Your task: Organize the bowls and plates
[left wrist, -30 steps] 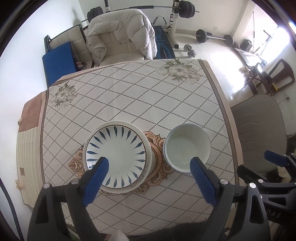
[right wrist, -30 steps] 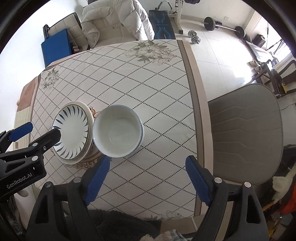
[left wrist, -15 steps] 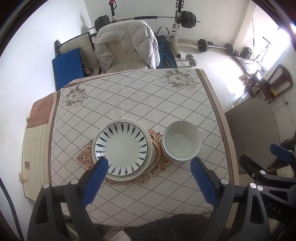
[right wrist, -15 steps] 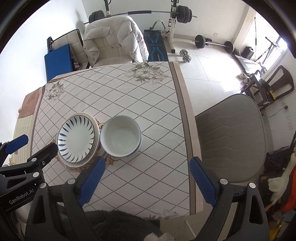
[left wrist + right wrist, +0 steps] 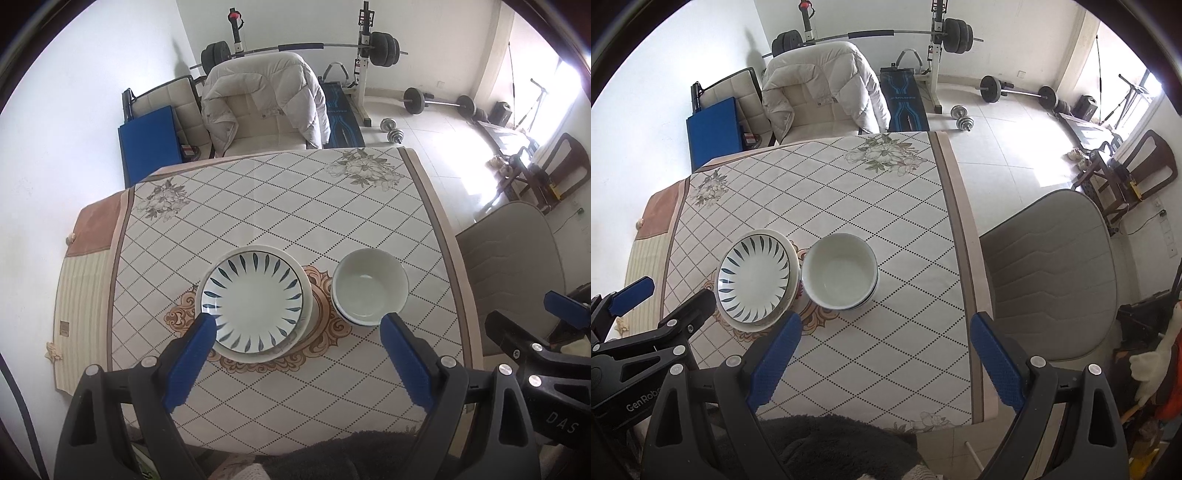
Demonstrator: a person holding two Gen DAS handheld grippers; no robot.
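A white plate with blue leaf marks (image 5: 255, 302) lies on top of a cream plate near the middle of the table (image 5: 280, 206). Just to its right stands a white bowl (image 5: 369, 291), nested in another bowl with a blue-lined rim. My left gripper (image 5: 299, 328) hangs open well above the table, near side of both dishes, with nothing between its blue pads. My right gripper (image 5: 886, 325) is open too, high above the table's near right part, with the bowl (image 5: 840, 275) and plate (image 5: 755, 278) beyond and to its left. Neither gripper touches a dish.
A grey padded chair (image 5: 1049, 277) stands at the table's right edge. A chair draped with a white puffer jacket (image 5: 266, 99) sits at the far edge. Barbells, dumbbells and a weight bench (image 5: 905, 99) lie on the floor beyond. A dark fuzzy cloth (image 5: 831, 443) lies at the near edge.
Both grippers have risen and drawn back from the dishes, so plate and bowl look smaller and more of the room shows. The right jaws stand slightly wider. The dishes have not moved.
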